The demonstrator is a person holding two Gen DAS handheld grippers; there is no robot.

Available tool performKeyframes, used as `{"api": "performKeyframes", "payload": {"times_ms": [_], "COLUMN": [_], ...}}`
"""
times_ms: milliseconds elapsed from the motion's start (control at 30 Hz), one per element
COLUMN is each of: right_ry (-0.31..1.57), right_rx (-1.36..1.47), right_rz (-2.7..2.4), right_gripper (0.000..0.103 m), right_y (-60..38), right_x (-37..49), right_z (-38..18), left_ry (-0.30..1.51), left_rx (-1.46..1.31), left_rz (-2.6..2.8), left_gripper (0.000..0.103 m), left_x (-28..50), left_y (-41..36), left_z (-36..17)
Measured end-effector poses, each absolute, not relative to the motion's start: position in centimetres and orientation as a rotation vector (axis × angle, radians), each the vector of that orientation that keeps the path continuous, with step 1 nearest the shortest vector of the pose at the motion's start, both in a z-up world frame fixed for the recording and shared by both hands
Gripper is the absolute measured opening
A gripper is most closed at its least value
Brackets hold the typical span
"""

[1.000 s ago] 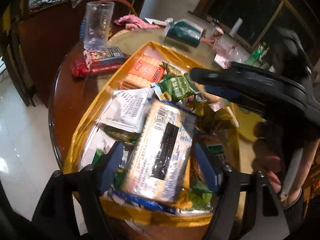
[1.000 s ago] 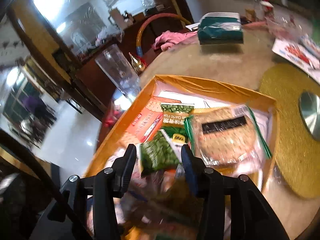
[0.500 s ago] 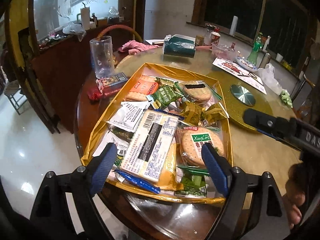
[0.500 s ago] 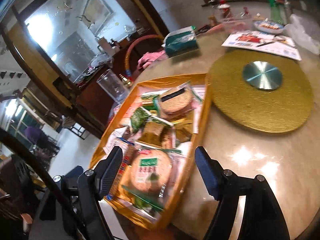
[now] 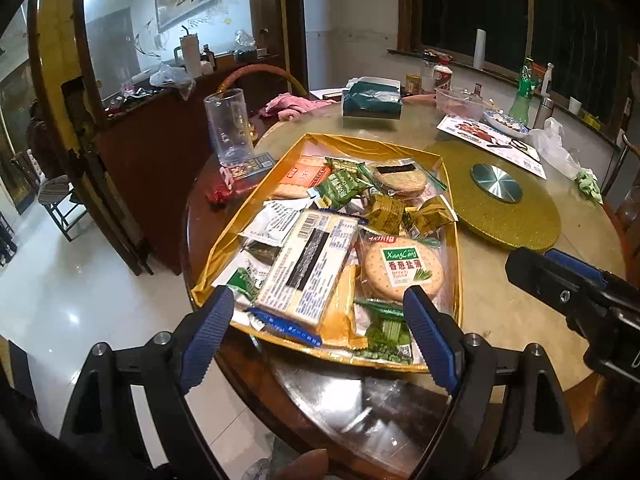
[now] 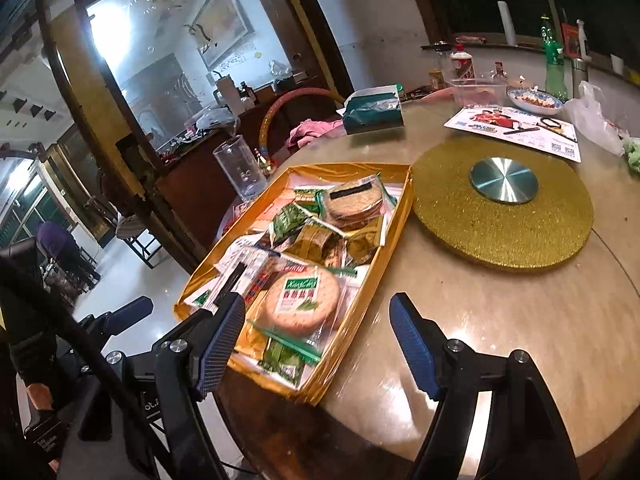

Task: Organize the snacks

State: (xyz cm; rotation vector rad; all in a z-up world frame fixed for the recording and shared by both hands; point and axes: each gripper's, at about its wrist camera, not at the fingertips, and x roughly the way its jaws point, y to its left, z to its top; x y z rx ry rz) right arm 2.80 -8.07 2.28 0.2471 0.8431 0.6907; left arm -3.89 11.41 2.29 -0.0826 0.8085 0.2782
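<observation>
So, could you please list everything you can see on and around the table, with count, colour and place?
tray: one, gold, near table edge, full of snacks
round cracker pack: one, tan with green label, tray's near right
rectangular cracker pack: one, pale, tray's near middle
turntable: one, gold with steel hub, right of tray
clear cup: one, left of tray
tissue pack: one, dark green, far side
pink cloth: one, far left
green bottle: one, far right
table: one, round, brown
left gripper: black with blue pads, open
right gripper: same colours, open
</observation>
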Motion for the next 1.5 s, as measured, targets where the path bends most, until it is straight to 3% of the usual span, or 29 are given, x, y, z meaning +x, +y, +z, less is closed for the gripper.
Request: {"api": "performKeyframes", "payload": {"times_ms": [1500], "right_ry": [0.940], "right_rx": [0.101], "right_rz": [0.627], "right_gripper": [0.075], "right_y": [-3.1], "right_x": [1.6], "right_z": [0.9], "left_ry": [0.933], "left_rx": [-0.089], "left_rz": [0.277], "left_gripper": [0.087], "left_x": [-4.8], "left_y": [15.5], "left_z": [-0.2]}}
